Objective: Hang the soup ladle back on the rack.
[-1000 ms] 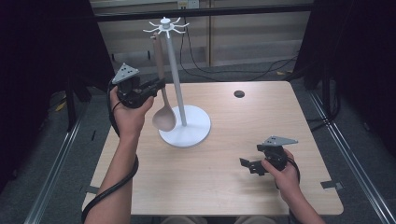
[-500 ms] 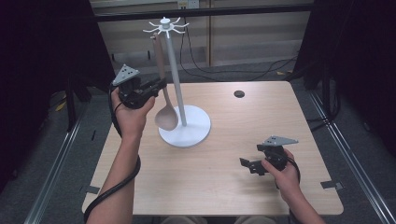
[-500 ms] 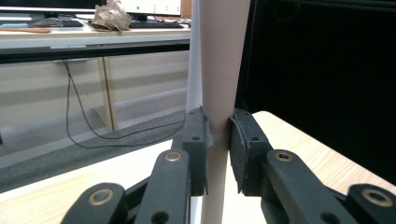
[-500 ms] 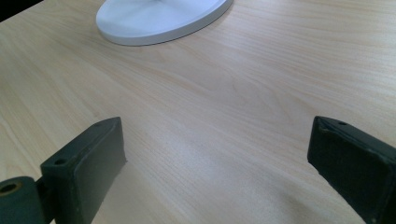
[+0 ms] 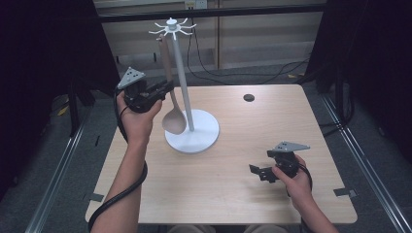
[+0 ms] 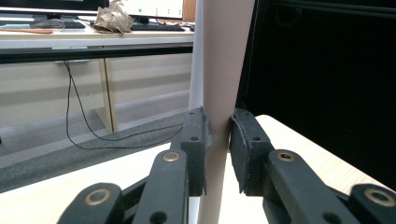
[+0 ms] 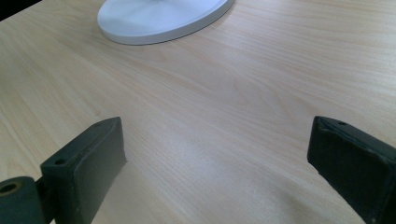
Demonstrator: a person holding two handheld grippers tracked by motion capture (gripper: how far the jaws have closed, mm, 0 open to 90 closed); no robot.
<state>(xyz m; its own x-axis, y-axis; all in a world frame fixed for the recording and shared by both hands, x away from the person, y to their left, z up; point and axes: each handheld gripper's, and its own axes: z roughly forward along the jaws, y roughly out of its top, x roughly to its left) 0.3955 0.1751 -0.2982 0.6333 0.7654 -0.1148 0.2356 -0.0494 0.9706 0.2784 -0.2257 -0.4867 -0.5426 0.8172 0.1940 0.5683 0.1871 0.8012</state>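
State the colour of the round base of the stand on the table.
White. The stand's round base shows best in the high view, against the pale wooden table.

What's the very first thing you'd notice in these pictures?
A tall white stand with hooks on top rises from the table, left of its middle. The left gripper clamps the handle of a wooden spoon hanging beside the pole. The right gripper rests open, low near the front right.

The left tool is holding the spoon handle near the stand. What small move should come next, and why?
Probably lift the left tool slightly: it is shut on the wooden spoon, whose top sits at a hook of the white stand, so raising it should free it. Whether it is hooked is unclear.
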